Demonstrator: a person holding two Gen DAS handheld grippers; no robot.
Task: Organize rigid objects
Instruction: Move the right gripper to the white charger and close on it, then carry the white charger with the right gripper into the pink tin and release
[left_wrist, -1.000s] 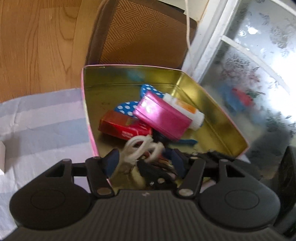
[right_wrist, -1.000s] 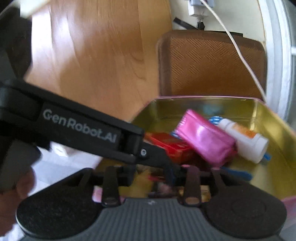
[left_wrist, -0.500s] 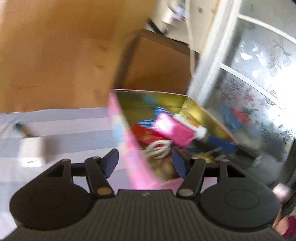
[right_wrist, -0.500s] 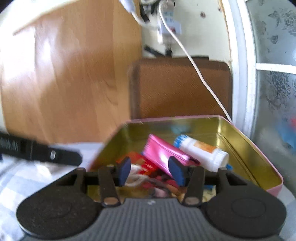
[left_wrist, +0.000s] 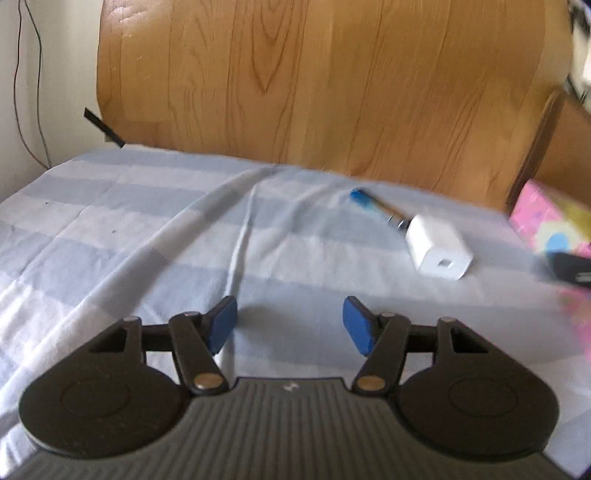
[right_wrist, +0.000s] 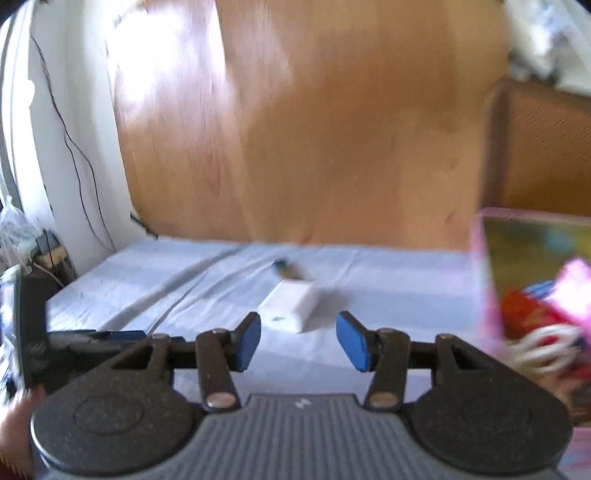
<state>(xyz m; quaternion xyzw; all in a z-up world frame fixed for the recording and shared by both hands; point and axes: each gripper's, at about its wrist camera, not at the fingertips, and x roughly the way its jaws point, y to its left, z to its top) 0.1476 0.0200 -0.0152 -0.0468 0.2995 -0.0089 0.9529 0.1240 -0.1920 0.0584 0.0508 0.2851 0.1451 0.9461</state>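
Left wrist view: tin (left_wrist: 550, 218) now far right, both claws (left_wrist: 290, 325) (right_wrist: 298, 339) wide, empty.

A blue-and-white striped sheet (left_wrist: 155, 221) spreads ahead of the claw. Beyond it stands a wooden headboard (left_wrist: 314, 81); a white wall (left_wrist: 48, 74) with a thin dark cable (left_wrist: 22, 74) lies far left. Daylight glares on the wood.
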